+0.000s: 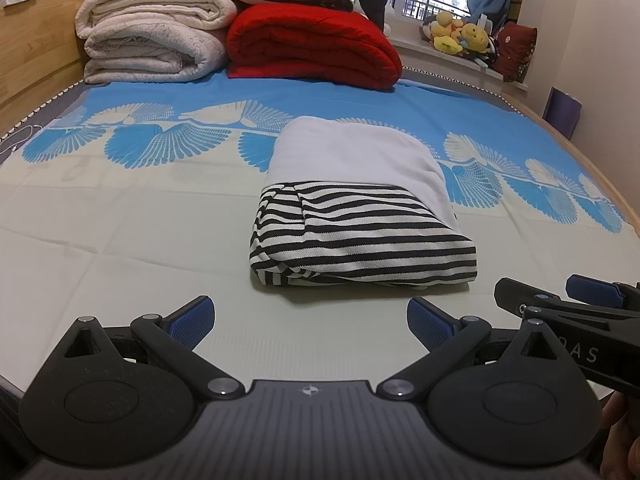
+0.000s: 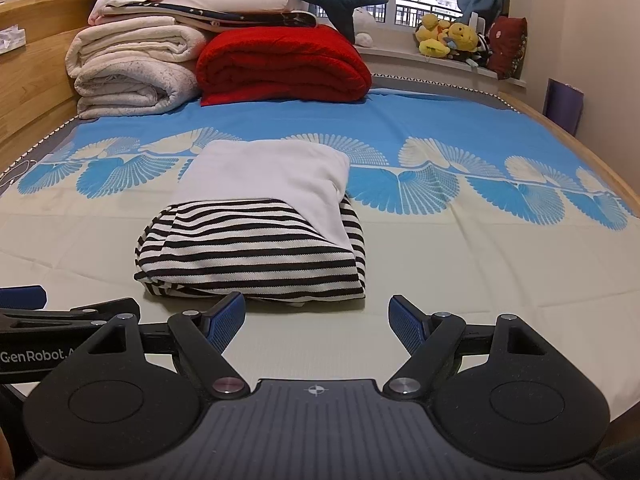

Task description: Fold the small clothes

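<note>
Both my grippers hang low over the bed sheet (image 1: 120,216), side by side, holding nothing. Left gripper (image 1: 311,320): fingers spread wide, blue pads facing in, sheet showing between them. Right gripper (image 2: 316,320): same, spread wide, nothing pinched. In the left view the right one pokes in at lower right; in the right view the left one shows at lower left, so they sit close together.

The striped garment (image 1: 360,240) lies folded into a compact block at frame centre in the left view, centre-left in the right view, just beyond my fingertips, not touching them. A plain white layer covers its far half, stripes showing on the near half and the near fold edge.

My read: this fold looks done or nearly so, which would explain both grippers backed off and open. Near-left corner looks a bit bunched; may want a tidy.

Folded blankets (image 2: 132,68) and a red quilt (image 2: 280,68) stacked at upper left, well clear.
</note>
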